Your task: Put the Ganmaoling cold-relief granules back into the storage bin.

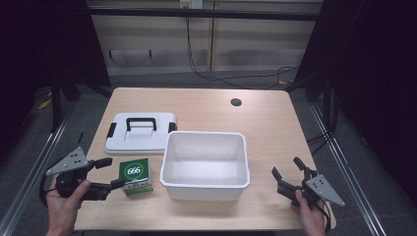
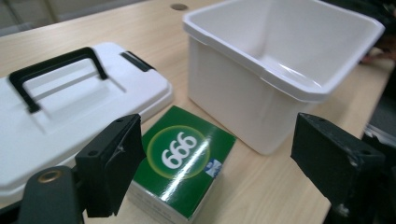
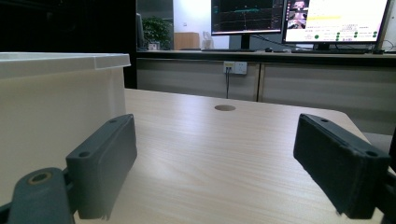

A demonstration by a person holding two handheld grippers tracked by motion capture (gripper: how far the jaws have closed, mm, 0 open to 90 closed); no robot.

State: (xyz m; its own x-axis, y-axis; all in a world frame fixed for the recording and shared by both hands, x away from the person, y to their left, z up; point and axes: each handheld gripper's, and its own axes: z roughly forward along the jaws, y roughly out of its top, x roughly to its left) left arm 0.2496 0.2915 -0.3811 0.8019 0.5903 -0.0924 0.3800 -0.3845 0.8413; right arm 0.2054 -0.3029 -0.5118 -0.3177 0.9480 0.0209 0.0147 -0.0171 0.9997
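Observation:
A green box (image 1: pixel 135 176) marked 666 lies on the table just left of an empty white bin (image 1: pixel 205 164). My left gripper (image 1: pixel 110 173) sits at the box's left side, held in a hand, jaws open. In the left gripper view the green box (image 2: pixel 182 158) lies low between the jaws and close to the left one; the pads do not press on it, and the left gripper (image 2: pixel 217 123) stays open. The white bin (image 2: pixel 280 56) stands right behind the box. My right gripper (image 1: pixel 287 168) rests open to the right of the bin with nothing between its jaws (image 3: pixel 214 122).
A white lid (image 1: pixel 141 132) with a black handle lies flat behind the box, left of the bin. The wooden table (image 1: pixel 265 118) has a round cable hole (image 1: pixel 236 102) at the back. Monitors (image 3: pixel 299 16) stand on a far desk beyond the table.

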